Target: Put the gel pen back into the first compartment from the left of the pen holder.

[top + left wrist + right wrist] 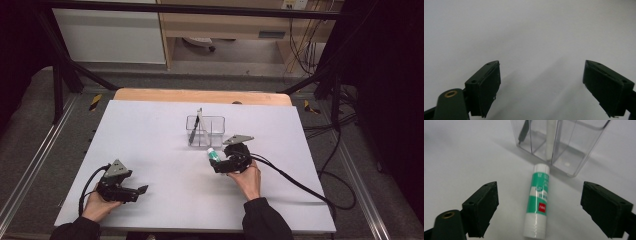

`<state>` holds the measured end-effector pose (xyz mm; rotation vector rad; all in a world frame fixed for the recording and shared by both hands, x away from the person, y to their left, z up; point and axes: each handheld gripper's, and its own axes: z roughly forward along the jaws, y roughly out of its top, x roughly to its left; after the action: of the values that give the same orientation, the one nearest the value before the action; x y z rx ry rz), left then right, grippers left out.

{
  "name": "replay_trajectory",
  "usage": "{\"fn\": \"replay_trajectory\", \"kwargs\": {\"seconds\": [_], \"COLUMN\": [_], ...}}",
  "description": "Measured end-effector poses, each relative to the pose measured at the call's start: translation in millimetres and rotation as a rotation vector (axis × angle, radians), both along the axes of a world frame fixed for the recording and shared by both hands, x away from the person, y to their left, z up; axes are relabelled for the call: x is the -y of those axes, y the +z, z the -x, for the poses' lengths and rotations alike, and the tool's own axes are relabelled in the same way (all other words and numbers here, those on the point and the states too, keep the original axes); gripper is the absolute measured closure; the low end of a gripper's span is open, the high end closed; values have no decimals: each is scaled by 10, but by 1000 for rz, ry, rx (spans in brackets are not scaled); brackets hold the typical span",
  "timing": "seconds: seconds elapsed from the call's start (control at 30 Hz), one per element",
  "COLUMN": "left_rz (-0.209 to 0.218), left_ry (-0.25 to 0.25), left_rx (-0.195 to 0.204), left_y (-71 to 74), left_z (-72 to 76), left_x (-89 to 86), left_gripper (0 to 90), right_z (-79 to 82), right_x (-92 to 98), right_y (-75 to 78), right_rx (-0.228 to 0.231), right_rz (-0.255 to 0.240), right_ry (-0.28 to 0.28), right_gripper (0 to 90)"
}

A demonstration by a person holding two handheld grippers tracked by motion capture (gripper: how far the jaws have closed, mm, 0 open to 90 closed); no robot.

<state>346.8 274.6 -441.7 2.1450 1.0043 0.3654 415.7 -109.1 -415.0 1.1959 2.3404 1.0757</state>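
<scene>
right gripper view puts our right gripper with jaws apart around the glue stick, lying just near of the clear organizer; next we close. left gripper waits open.

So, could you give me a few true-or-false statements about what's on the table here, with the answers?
1. The glue stick lies flat on the table. True.
2. The right gripper is clamped on it. False: its jaws stand open, either side of it.
3. The clear organizer is empty. False: a pen stands in it.
4. The left gripper holds nothing. True.
</scene>
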Motion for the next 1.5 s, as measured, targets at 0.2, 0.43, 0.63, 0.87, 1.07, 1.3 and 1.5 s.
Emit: {"fn": "replay_trajectory", "kwargs": {"seconds": [0.2,0.43,0.63,0.87,1.07,1.3,1.5], "left_rz": [-2,-2,0,7,10,6,4], "left_ry": [-1,-2,-3,-6,-3,-5,-5], "left_rx": [-1,-2,-2,-4,2,0,1], "left_y": [-2,-2,-2,-6,5,0,4], "left_z": [-1,-1,-1,-1,-3,-4,-2], "left_x": [2,2,0,-11,-17,-4,0], "left_gripper": [146,146,146,146,145,145,146], "right_z": [13,-1,18,67,86,107,129], "right_x": [15,-38,-41,-38,-47,2,2], "right_y": [-196,-286,-309,-307,-311,-339,-343], "right_rx": [-42,-40,-37,-35,-47,-48,-43], "right_rz": [19,10,47,72,61,43,43], "right_ry": [-8,-5,-10,-9,-15,-35,-35], "right_gripper": [314,409,458,504,521,552,595]}}
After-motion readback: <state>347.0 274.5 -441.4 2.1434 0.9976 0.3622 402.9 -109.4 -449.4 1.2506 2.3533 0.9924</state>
